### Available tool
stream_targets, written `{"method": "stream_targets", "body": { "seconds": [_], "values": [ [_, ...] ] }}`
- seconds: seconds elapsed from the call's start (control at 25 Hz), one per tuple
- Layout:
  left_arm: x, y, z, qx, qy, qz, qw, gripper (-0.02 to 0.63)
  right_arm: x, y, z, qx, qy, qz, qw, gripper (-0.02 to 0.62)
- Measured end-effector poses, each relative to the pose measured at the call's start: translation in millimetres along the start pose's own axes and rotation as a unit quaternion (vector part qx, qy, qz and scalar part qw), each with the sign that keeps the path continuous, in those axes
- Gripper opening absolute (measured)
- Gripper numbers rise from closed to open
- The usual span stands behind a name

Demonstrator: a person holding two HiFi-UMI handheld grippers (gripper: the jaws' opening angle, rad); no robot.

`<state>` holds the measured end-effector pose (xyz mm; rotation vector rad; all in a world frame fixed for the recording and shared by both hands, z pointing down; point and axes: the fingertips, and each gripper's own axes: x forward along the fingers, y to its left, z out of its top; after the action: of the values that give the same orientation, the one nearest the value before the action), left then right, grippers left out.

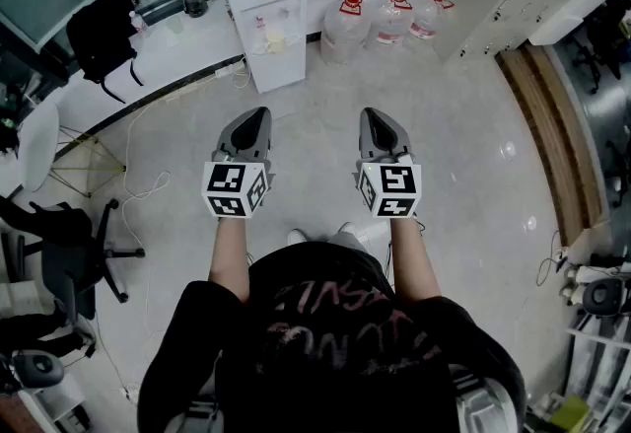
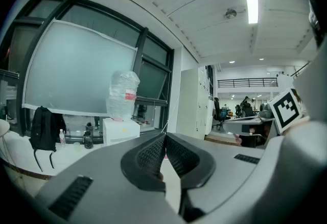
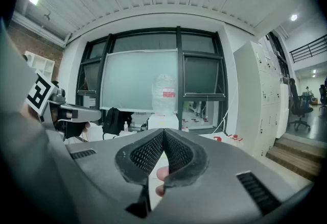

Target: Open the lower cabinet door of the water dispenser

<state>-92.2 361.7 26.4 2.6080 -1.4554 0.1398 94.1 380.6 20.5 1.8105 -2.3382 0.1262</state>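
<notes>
Closed, empty left tongs point(image 1: 260, 112) and right tongs point(image 1: 372, 112); water dispenser point(image 1: 262, 19) well ahead.

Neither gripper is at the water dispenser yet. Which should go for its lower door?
Left, probably. In the head view the left gripper sits almost in line with the water dispenser, while the right gripper is off to its side. Both are shut, empty and well short of it.
</notes>
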Motion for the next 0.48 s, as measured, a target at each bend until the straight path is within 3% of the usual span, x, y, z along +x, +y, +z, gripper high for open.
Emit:
{"method": "stream_targets", "body": {
  "seconds": [0.48],
  "values": [
    [6,16,-1,-0.003,0.004,-0.003,1.0,0.011,18,10,-4,-0.003,0.011,0.002,1.0,0.011]
  ]
}}
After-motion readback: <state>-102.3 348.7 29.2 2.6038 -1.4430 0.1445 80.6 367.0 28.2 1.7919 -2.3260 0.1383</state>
